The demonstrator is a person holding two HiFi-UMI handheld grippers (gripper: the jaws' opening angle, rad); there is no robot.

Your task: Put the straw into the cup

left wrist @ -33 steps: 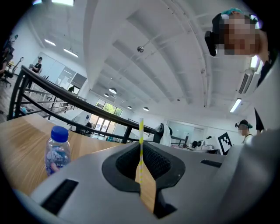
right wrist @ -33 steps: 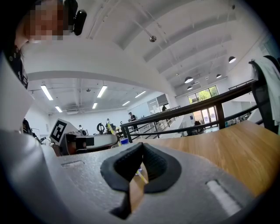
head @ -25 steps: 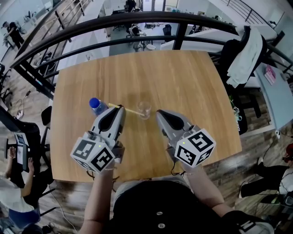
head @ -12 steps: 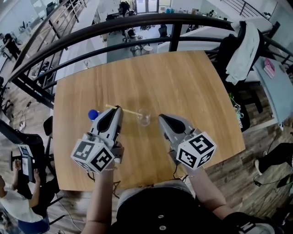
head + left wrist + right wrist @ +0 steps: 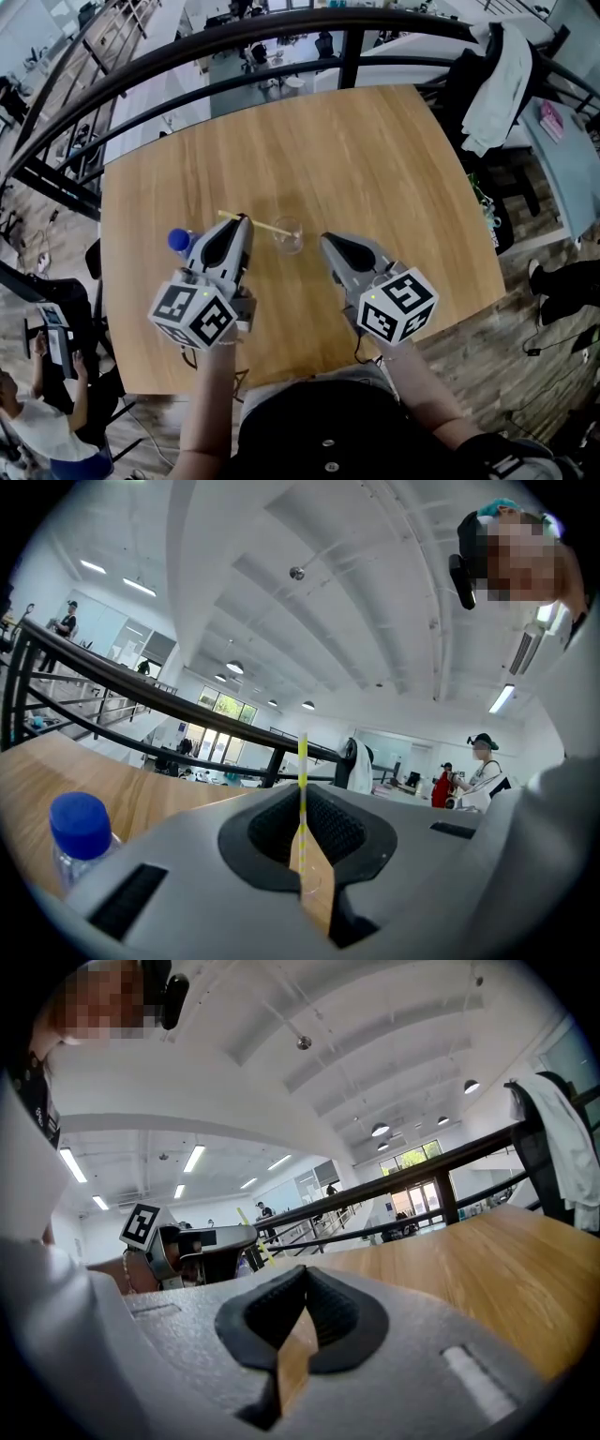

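Head view: the left tongs (image 5: 240,225) are clamped on the yellow-striped straw (image 5: 262,226), while the right tongs (image 5: 328,240) are pressed together on nothing and hang over the wooden bench (image 5: 394,159). The straw runs crosswise just ahead of the left tongs, and its right end comes close to the rim of the clear cup (image 5: 289,235), which stands between the two tips. A blue-capped bottle (image 5: 179,241) stands left of the left tongs, and a black railing (image 5: 281,37) curves beyond the bench.
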